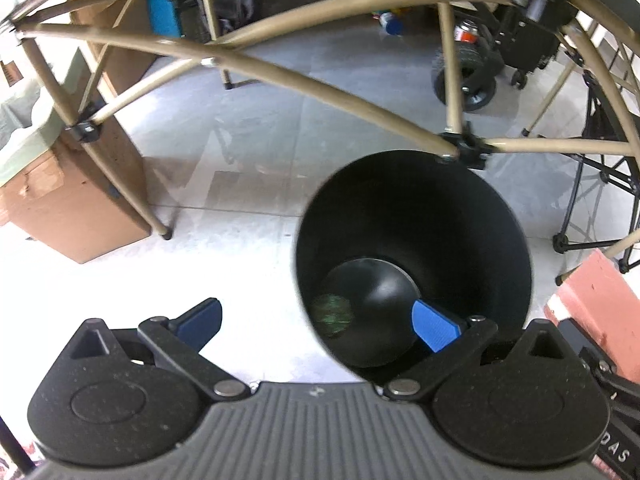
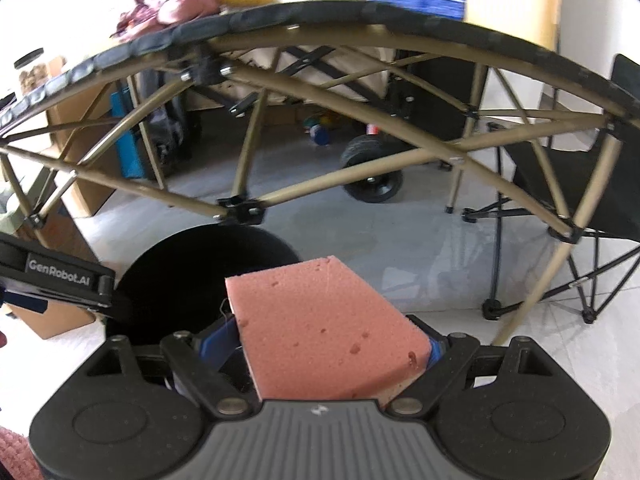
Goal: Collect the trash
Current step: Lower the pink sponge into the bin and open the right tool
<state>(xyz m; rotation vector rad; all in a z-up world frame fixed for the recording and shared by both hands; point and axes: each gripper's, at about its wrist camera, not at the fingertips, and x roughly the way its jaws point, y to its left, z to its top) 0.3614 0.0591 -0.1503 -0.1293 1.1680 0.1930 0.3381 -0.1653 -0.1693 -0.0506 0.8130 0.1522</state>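
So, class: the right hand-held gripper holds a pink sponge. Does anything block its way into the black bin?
Nothing visible blocks it. The pink sponge sits clamped in the right hand-held gripper, and the black bin stands open-topped on the floor. The left hand-held gripper, open, hovers over the bin's near rim and could crowd the drop.

"GenRobot.AI" — on left tongs.
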